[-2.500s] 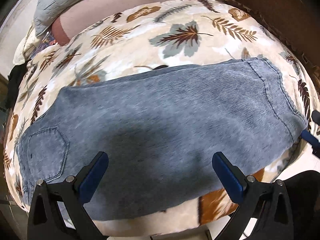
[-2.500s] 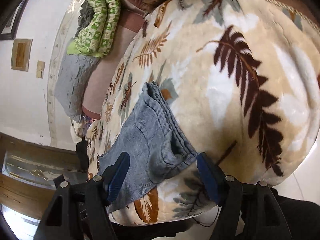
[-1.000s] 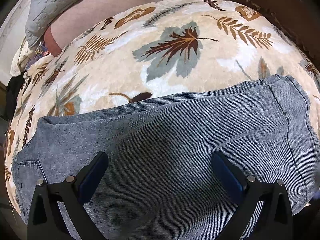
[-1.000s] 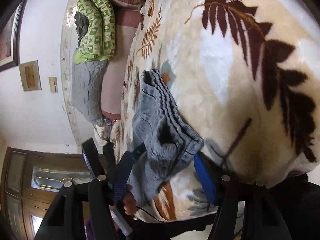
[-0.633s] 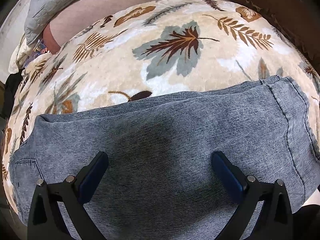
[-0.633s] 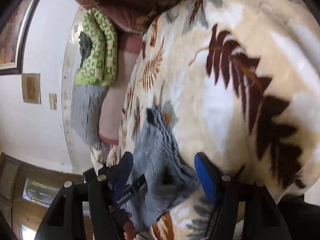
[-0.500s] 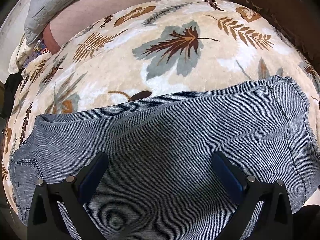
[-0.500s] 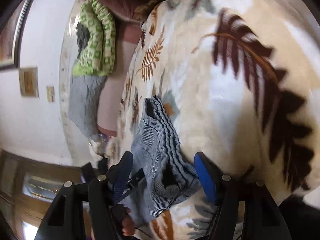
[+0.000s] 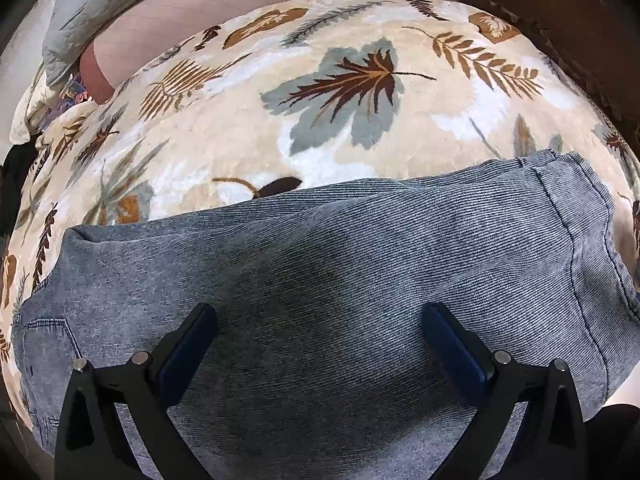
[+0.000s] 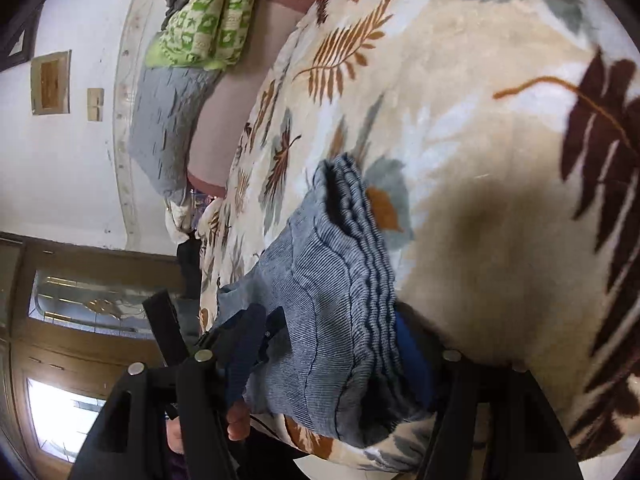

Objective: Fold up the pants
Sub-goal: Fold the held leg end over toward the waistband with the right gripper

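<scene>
A: Any brand, label or writing that can be read?

B: None legible. The denim pants [image 9: 360, 280] show only stitching: a back pocket [image 9: 46, 344] at the far left of the left wrist view and a stitched hem band at the right.

A: Which way do the pants run?

B: Their long axis lies left to right across the bed's near edge, on the leaf-print blanket [image 9: 320, 100], pocket end to the left, hem end to the right.

A: And the left hand-held gripper [image 9: 320, 328]?

B: It hangs above the middle of the pants, pointing steeply down, its blue pads spread wide with nothing between them: released.

A: The right hand-held gripper [image 10: 328, 344]?

B: It is at the hem end, by the bed's near edge. The stacked hem layers [image 10: 360, 248] bunch up between its fingers, and the jaws are closing on them. The right blue pad [image 10: 412, 356] is against the fabric; the left finger is just beside it, so I cannot tell whether the grip is firm.

A: Beyond the pants?

B: A grey quilt [image 10: 164, 128] and a green patterned bundle [image 10: 204, 16] at the bed's far end.
</scene>
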Motion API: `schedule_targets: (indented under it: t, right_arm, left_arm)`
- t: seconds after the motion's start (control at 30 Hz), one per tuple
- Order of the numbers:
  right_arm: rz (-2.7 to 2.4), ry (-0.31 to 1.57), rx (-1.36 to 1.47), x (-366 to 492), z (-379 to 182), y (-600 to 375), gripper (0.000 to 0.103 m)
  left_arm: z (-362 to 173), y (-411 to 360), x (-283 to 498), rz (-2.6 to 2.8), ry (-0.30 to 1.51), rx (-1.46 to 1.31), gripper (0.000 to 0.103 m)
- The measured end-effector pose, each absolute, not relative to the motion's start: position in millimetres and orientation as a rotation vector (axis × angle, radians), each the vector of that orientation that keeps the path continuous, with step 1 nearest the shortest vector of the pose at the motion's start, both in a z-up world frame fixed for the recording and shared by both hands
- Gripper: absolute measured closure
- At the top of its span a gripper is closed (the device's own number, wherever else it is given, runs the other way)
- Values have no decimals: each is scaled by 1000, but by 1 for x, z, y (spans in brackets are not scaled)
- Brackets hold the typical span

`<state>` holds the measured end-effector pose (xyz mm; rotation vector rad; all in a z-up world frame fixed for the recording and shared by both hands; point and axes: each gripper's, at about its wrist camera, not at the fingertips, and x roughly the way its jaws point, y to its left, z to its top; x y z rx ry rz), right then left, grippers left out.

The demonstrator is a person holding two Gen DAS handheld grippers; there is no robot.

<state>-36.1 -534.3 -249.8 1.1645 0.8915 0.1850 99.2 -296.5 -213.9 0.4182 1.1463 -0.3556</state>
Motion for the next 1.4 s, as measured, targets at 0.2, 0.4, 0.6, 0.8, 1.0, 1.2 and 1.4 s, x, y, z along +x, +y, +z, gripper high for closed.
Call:
schedule_targets:
  t: [0.2,0.4,0.6,0.8,1.0,1.2,1.4]
  right_arm:
    - [188,866,1098,-32,-238,-521,86]
    - [204,804,944,-26,-200,-484,86]
    - [272,852,874,0,-173,-427,86]
    - [372,950,832,37,-177,-354,86]
    - [464,1010,969,58,-209,-313,52]
    - [419,824,988,37,-188,-350,41]
    - [307,822,956,33,-194,-388,50]
  left_arm:
    - [-202,-272,92,-331,1105,416,0]
    - [-198,-219,91,-249,1116,391,0]
    - [-192,-154,94,-180,1150,259,0]
    - [-182,-106,95,-144,1147,133,0]
    - [-177,-65,94,-95,1144,55,0]
    - [-170,-56,90,-94,1120,37,0]
    - [-165,-112,68,-235,1096,129,0]
